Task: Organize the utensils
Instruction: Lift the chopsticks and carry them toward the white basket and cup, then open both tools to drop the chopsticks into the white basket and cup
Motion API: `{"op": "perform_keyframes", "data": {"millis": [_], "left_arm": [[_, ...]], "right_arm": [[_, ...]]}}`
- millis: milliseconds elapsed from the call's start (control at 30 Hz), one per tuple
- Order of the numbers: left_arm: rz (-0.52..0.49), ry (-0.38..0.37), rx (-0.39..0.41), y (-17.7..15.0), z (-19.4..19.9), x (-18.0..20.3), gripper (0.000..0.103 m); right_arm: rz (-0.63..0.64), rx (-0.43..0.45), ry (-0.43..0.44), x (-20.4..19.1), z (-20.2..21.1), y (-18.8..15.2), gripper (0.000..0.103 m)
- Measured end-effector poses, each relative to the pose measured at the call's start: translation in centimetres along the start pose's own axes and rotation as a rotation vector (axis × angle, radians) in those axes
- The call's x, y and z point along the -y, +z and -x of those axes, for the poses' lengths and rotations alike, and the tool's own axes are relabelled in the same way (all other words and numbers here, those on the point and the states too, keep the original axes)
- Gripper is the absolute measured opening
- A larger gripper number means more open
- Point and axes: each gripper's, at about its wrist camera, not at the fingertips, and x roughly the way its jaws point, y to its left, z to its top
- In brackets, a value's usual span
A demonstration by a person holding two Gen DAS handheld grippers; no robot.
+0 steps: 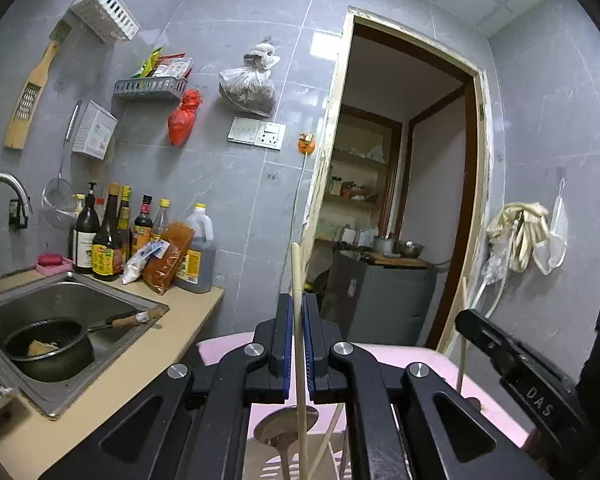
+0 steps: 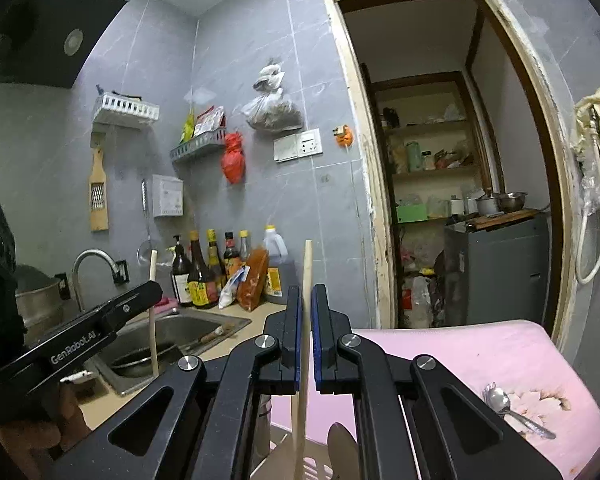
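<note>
A: Left to right, quick. Sink [image 1: 76,304] at far left of the table [image 1: 112,392], dark pot [image 1: 48,350] in it, knife [image 1: 128,320] lying across the rim. None of that is ours right now.

B: Then the left gripper [image 1: 299,340]. Its fingers are clamped on a chopstick [image 1: 297,280], held upright, tip poking well above the pads, lower end running down past the linkage.

A: Under it we see a metal ladle [image 1: 288,426] and what looks like a slotted white basket [image 1: 284,468]. Probably the utensil holder, but we can't tell for sure.

B: Right gripper [image 2: 307,340] next, same story: fingers shut on a second chopstick [image 2: 307,272], also upright. The two sticks are well apart, each in its own gripper.

A: Pink surface [image 2: 480,356] on the right, with a metal spoon [image 2: 500,398] lying on it, untouched.

B: So the step, as we judge it, is getting both chopsticks down into the holder. To do it well: keep them vertical, keep the grip firm until the lower ends are inside a slot.

A: And watch the ladle, the left stick's lower end sits near it. Lower one at a time so the grippers don't bump.

B: Release only when the stick is supported, else it tips out.
</note>
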Motion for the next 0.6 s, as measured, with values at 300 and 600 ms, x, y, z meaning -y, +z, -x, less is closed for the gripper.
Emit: {"op": "perform_keyframes", "data": {"millis": [300, 600], "left_arm": [[-0.066, 0.016, -0.007, -0.2, 0.4, 1.3, 0.005], [-0.027, 0.0, -0.174, -0.6, -0.5, 1.1, 0.005]], "right_arm": [[0.043, -0.049, 0.01, -0.4, 0.8, -0.4, 0.004], [-0.013, -0.089, 0.009, 1.3, 2.0, 1.3, 0.006]]}}
